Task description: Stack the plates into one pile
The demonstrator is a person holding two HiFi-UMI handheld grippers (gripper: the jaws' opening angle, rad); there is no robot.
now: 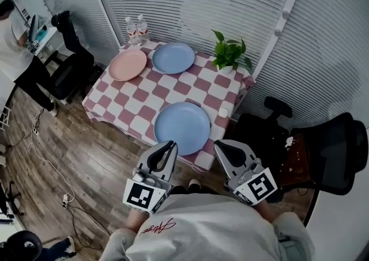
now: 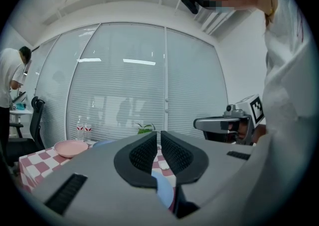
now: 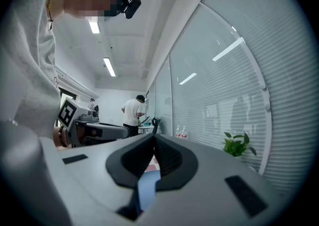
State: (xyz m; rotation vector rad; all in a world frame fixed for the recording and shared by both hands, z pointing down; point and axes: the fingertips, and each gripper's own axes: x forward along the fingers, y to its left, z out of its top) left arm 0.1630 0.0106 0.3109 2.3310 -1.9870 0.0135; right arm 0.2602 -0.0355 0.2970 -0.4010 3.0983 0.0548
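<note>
Three plates lie apart on a red-and-white checked table (image 1: 134,110): a pink plate (image 1: 128,64) at the far left, a blue plate (image 1: 173,57) beside it at the far side, and a second blue plate (image 1: 182,128) near the front edge. My left gripper (image 1: 171,146) is shut and empty, held level just short of the near blue plate's left rim. My right gripper (image 1: 219,146) is shut and empty too, just off that plate's right rim. In the left gripper view the pink plate (image 2: 71,147) lies beyond the shut left gripper (image 2: 158,133).
A potted green plant (image 1: 230,53) stands at the table's far right corner, two water bottles (image 1: 136,30) at the far left corner. A black office chair (image 1: 326,150) is at the right. A person (image 1: 20,52) stands by a desk at the far left. Cables (image 1: 49,165) run over the wooden floor.
</note>
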